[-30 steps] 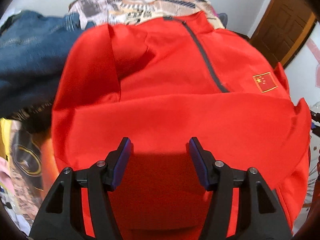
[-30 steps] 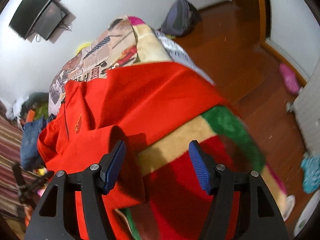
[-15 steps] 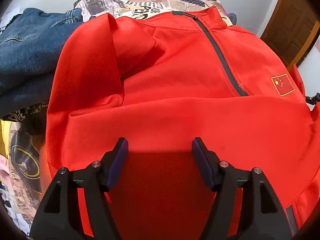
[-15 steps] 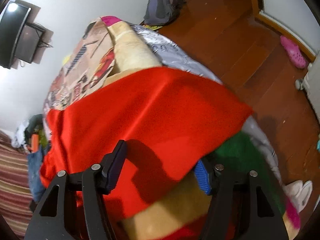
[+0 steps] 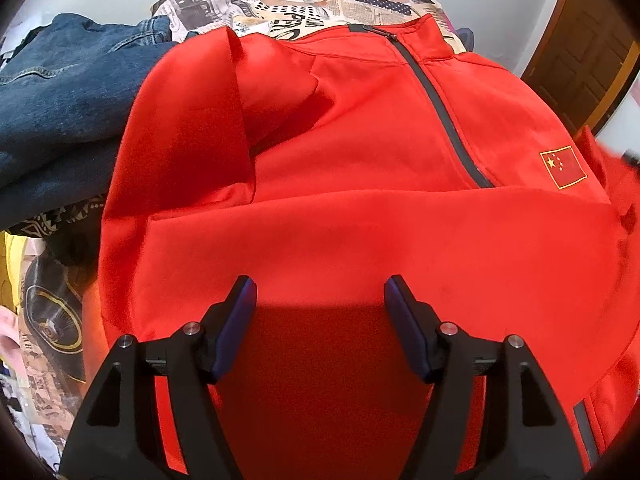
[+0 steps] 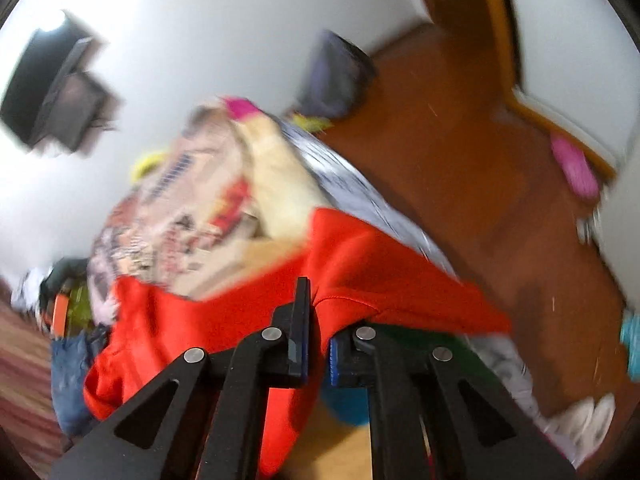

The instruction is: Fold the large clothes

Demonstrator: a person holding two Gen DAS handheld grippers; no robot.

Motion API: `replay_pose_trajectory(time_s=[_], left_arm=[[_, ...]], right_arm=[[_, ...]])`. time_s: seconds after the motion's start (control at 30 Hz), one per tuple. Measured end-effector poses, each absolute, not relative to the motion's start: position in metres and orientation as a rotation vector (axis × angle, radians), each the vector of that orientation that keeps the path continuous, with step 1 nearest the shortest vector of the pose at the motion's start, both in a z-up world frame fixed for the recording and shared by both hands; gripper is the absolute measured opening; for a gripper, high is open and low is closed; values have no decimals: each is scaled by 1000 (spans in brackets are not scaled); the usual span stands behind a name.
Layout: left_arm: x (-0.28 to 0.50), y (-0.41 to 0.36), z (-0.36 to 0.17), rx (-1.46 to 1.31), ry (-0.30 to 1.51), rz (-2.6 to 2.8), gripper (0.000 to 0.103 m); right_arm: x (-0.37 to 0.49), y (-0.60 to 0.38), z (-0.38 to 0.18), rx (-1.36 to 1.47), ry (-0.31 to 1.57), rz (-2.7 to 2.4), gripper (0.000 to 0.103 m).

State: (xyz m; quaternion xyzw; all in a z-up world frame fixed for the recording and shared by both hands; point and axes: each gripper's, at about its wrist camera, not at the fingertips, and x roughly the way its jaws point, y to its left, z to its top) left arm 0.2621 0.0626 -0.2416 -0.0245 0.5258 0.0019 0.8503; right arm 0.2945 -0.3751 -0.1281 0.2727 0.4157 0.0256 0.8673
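Note:
A red zip jacket with a dark zipper and a small flag patch lies spread on the bed, collar at the far end, a sleeve folded across its lower front. My left gripper is open and empty, hovering just above the folded sleeve. In the right wrist view, my right gripper is shut on an edge of the red jacket, which is pulled up off the bed. That view is blurred by motion.
Blue jeans lie left of the jacket on a newspaper-print bedspread. A wooden door stands at the right. The right wrist view shows the wooden floor, a dark backpack, a pink slipper and a wall TV.
My right gripper has closed on the jacket's edge and lifted it. My left gripper stayed open and moved slightly toward the collar.

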Motion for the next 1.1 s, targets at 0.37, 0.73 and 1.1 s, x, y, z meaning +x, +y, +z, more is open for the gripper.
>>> replay_pose_trajectory(time_s=[0.37, 0.73, 1.1], left_arm=[[237, 68, -202, -20, 1005, 15, 66], [209, 61, -178, 71, 948, -33, 66], [198, 58, -184, 74, 956, -34, 66]], right_arm=[[246, -260, -10, 279, 633, 394, 6], [223, -159, -111, 171, 937, 578, 6], [208, -163, -121, 166, 1083, 550, 41]])
